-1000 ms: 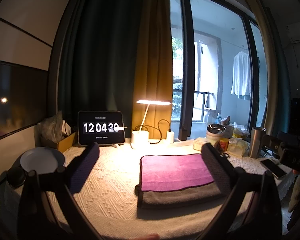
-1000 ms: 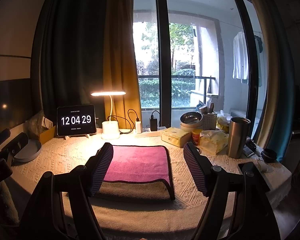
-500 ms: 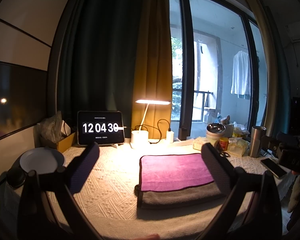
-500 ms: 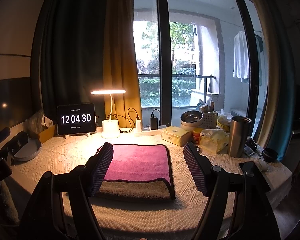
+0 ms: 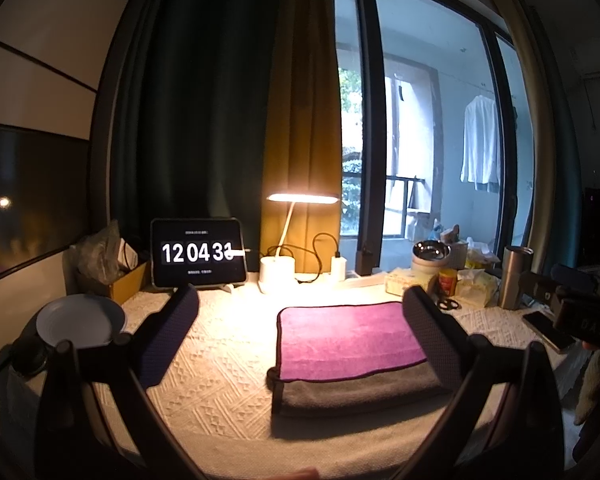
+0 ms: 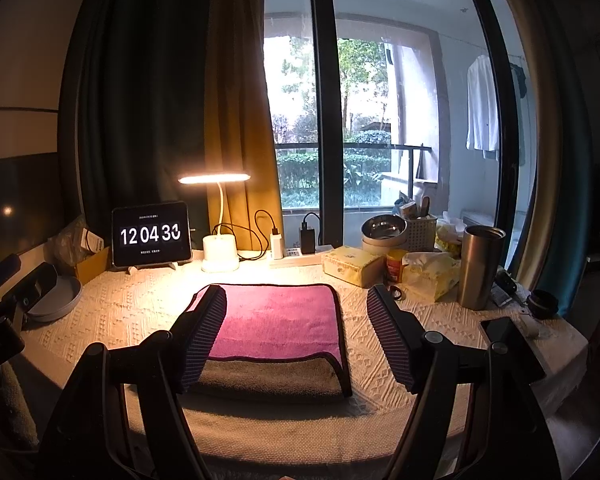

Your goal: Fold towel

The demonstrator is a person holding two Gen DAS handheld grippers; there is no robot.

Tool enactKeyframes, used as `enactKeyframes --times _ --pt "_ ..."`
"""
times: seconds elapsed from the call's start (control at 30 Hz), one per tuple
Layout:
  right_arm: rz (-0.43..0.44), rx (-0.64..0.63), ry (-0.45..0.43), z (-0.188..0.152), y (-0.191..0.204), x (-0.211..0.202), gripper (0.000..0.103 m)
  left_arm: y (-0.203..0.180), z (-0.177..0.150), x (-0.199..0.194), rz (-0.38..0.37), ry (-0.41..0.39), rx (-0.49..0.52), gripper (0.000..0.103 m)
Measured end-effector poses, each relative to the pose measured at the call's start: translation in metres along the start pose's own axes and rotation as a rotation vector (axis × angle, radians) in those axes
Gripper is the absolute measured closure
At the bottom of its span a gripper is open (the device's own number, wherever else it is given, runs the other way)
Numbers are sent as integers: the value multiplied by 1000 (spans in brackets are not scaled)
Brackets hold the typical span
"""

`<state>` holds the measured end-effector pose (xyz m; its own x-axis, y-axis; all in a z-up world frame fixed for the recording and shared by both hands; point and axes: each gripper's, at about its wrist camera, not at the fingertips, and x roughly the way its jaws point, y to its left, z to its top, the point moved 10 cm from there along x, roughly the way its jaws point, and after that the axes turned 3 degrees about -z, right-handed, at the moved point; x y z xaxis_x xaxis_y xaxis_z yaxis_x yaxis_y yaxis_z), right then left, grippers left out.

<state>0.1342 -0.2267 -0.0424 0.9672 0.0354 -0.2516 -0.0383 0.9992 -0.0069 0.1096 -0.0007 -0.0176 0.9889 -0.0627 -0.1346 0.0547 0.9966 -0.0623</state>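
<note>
A folded towel [image 5: 348, 340], magenta on top with a grey layer below, lies flat on the white textured tablecloth [image 5: 220, 368]. It also shows in the right wrist view [image 6: 276, 320]. My left gripper [image 5: 300, 320] is open and empty, held above the table's near edge, left of the towel. My right gripper [image 6: 296, 320] is open and empty, held above the towel's near edge. The right gripper's body shows at the right of the left wrist view [image 5: 580, 312].
A clock tablet [image 5: 198, 252], a lit desk lamp [image 5: 292, 240], a white plate [image 5: 80, 320], tissue boxes [image 6: 354, 266], a steel tumbler [image 6: 480, 268], a bowl [image 6: 382, 228] and a phone [image 5: 548, 330] stand around the towel.
Nothing has visibly moved; only the clock digits advance.
</note>
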Motion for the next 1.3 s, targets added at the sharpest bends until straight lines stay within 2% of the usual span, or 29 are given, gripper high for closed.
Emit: enactKeyframes --times 0.23,0.4,0.9,1.3 --pt "-2 5 29 -5 -2 15 27 -2 -11 18 -3 53 5 1" --pt "1 15 76 -15 -9 33 27 -6 -34 44 -7 159 10 1" --pt "-6 31 231 -50 -32 99 27 -10 -97 120 -18 410 -2 1" --pt "50 27 383 -92 -34 154 27 -7 -152 170 -31 605 0 2"
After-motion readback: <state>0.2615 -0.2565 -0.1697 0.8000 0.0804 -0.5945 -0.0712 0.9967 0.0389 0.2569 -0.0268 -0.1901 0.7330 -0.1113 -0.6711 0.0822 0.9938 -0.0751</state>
